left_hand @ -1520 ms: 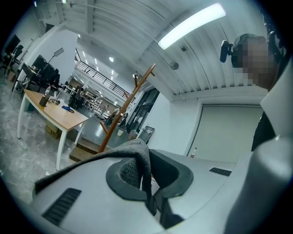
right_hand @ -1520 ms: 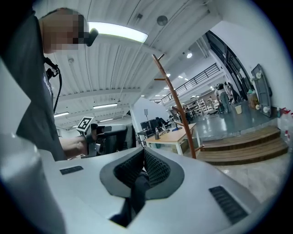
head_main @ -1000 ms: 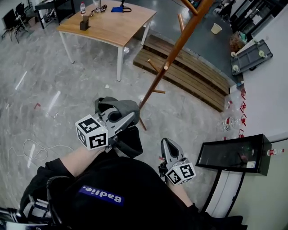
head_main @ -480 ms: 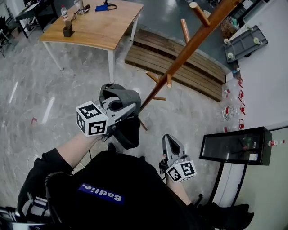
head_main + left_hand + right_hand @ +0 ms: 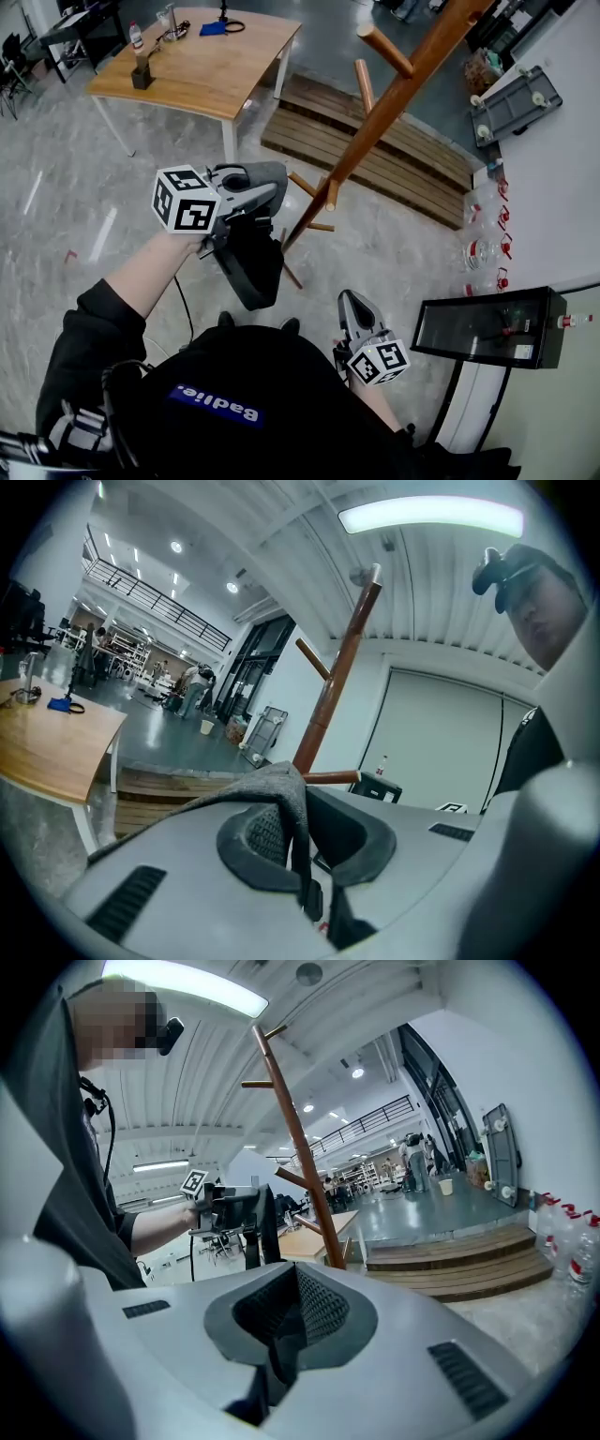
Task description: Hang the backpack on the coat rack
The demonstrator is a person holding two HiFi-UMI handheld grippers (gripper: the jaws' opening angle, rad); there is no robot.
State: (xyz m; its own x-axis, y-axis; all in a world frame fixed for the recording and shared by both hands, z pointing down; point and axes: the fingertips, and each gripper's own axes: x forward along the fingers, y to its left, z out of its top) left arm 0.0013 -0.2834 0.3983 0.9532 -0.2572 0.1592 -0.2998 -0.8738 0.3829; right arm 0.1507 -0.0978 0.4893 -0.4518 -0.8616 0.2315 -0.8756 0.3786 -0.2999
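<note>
My left gripper [image 5: 270,187] is shut on the grey top strap [image 5: 260,172] of the black backpack [image 5: 249,265], which hangs below it in the head view. In the left gripper view the strap [image 5: 284,799] is draped between the jaws. The wooden coat rack [image 5: 389,103] leans up just right of the backpack, its pegs [image 5: 382,50] bare; its pole [image 5: 336,682] stands ahead in the left gripper view. My right gripper [image 5: 351,309] hangs lower, near my body, shut and empty. The right gripper view shows the backpack [image 5: 255,1228] beside the rack [image 5: 298,1162].
A wooden table [image 5: 206,58] with small items stands at the back left. A wooden pallet [image 5: 375,141] lies behind the rack's base. Water bottles [image 5: 480,255] line the right wall, next to a black cabinet [image 5: 487,323]. A cart [image 5: 511,98] leans on the wall.
My left gripper has carried the backpack up and closer to the coat rack. The rack looms larger and nearer in the head view. The right gripper has shifted little in the picture.
</note>
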